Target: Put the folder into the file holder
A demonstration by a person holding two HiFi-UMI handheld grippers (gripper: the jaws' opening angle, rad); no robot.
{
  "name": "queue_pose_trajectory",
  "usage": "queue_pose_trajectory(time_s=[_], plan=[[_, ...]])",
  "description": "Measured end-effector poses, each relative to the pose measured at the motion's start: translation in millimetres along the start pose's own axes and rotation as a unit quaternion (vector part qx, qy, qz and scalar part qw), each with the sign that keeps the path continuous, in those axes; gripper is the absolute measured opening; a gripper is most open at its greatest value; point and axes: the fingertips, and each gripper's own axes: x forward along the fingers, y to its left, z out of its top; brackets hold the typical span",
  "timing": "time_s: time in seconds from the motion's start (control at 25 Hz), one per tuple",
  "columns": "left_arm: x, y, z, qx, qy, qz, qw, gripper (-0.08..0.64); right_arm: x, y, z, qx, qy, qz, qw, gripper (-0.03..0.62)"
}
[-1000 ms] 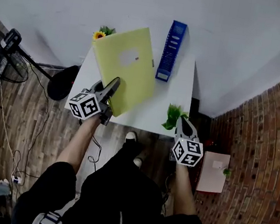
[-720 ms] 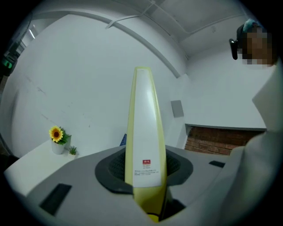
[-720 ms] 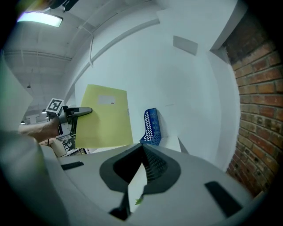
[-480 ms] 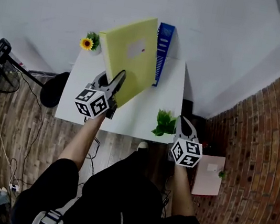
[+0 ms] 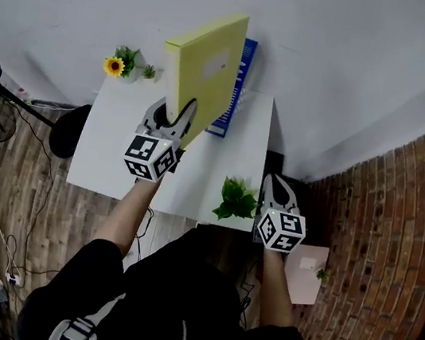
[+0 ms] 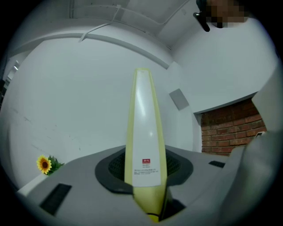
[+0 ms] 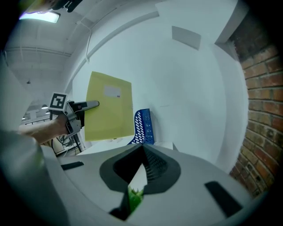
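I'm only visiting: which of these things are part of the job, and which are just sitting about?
Part of the job:
- yellow folder, held upright by the left gripper
- blue file holder, standing on the white table

Just lying about:
- sunflower at the table's far left corner
- green plant at its near edge

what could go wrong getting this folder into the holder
The left gripper pinches the folder only near a lower corner, so it may swing or slip. The file holder is narrow and partly hidden behind the folder; a misaligned edge could catch its wall and tip it.
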Motion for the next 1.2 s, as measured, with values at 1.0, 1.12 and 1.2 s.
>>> queue_pose_trajectory(time_s=[1.0,1.12,1.2], plan=[[72,25,-15,0.009,-0.047,0.068,0.9965,0.158,83,-44,26,0.002,0.040,0.022,0.999,0.008],[78,26,-18,0.006,-0.051,0.078,0.9956,0.158,84,-46,25,0.000,0.042,0.021,0.999,0.008],[81,25,-21,0.013,-0.056,0.087,0.9945,0.158,83,-50,24,0.001,0.042,0.018,0.999,0.008]])
